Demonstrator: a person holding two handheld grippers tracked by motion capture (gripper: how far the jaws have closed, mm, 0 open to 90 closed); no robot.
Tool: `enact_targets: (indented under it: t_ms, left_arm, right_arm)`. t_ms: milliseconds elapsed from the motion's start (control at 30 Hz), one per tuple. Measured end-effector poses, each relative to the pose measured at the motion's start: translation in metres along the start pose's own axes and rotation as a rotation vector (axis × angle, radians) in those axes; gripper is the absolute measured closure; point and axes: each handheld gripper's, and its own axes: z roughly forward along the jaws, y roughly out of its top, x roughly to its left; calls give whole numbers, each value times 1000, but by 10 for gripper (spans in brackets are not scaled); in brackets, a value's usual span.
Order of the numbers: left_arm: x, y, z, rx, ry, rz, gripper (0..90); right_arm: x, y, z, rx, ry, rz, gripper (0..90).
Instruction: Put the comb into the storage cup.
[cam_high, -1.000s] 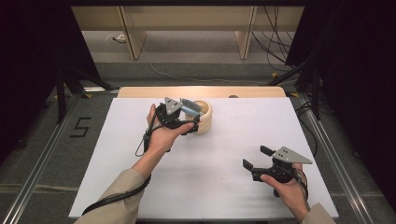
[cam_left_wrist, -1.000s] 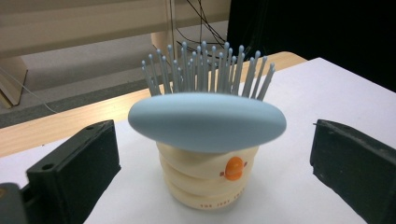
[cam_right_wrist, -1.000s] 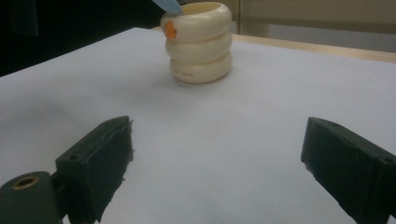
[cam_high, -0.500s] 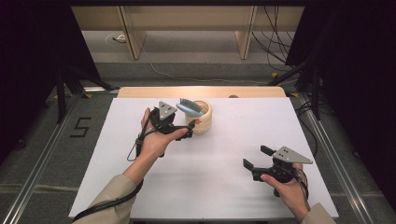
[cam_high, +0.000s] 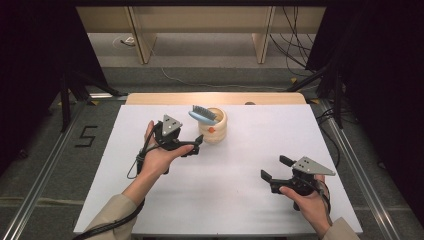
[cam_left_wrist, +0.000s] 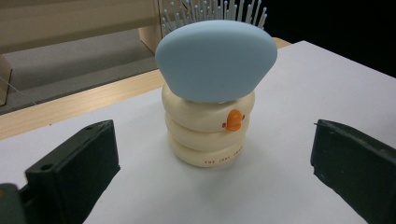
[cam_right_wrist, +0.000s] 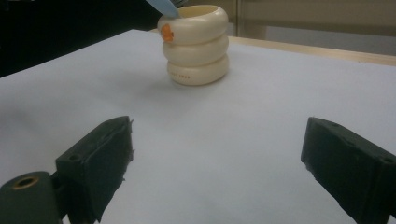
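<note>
High view shows the blue hairbrush (cam_high: 202, 115) already standing in the cream cup (cam_high: 214, 128) near the surface's far edge, both tools released: left tool (cam_high: 196, 146) beside it, right tool (cam_high: 274, 169) well apart.

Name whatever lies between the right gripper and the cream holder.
Nothing: bare white table separates the right gripper from the cream holder, as the right gripper view shows.

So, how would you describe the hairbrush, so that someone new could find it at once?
Look at the white table, toward its far edge near the middle. A cream holder made of three stacked rings, with a small orange mark, stands there. The hairbrush leans out of its top: a pale blue oval head with white bristles.
</note>
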Motion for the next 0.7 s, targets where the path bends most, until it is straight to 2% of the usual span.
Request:
enact_targets:
  t_ms: [467, 700]
  left_arm:
    - [4, -19, -12, 8, -39, 6, 7]
    - [4, -29, -19, 6, -59, 23, 10]
  right_arm:
    - [-1, 1, 0, -4, -3, 0, 99]
    - [-1, 1, -1, -4, -4, -1, 98]
